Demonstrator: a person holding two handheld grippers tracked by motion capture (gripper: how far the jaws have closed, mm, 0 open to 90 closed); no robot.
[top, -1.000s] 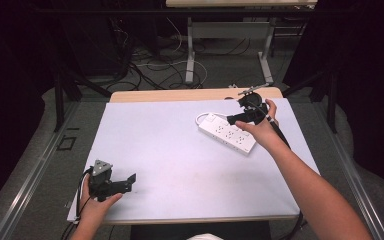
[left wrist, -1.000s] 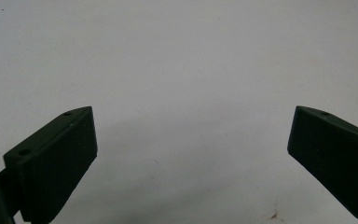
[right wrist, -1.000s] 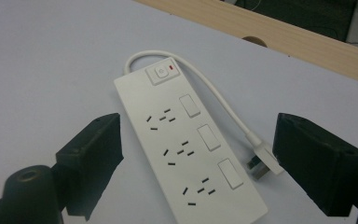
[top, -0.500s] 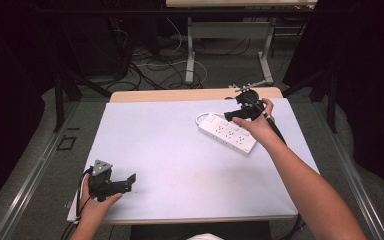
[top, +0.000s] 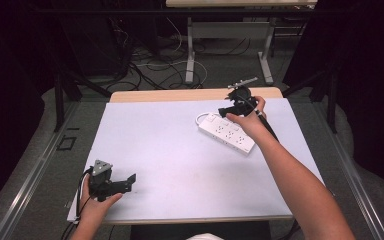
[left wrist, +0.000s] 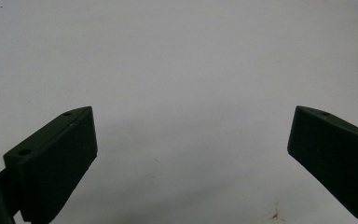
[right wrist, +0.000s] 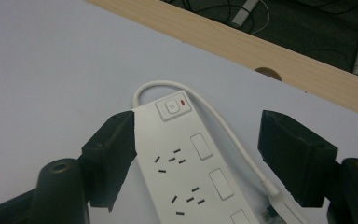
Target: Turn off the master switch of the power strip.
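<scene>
So your right gripper had just been closing around the switch end of the white plastic power strip near the table's far edge, not yet clamped; grip and move remained.

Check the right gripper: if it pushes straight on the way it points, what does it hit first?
Most likely the power strip, at its switch end. It already lies between the right gripper's open jaws, which have just been closing; depth is hard to judge.

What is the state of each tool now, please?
Left tool: open, holding nothing.
Right tool: open around the power strip, jaws have just been closing, far pad not touching.
</scene>
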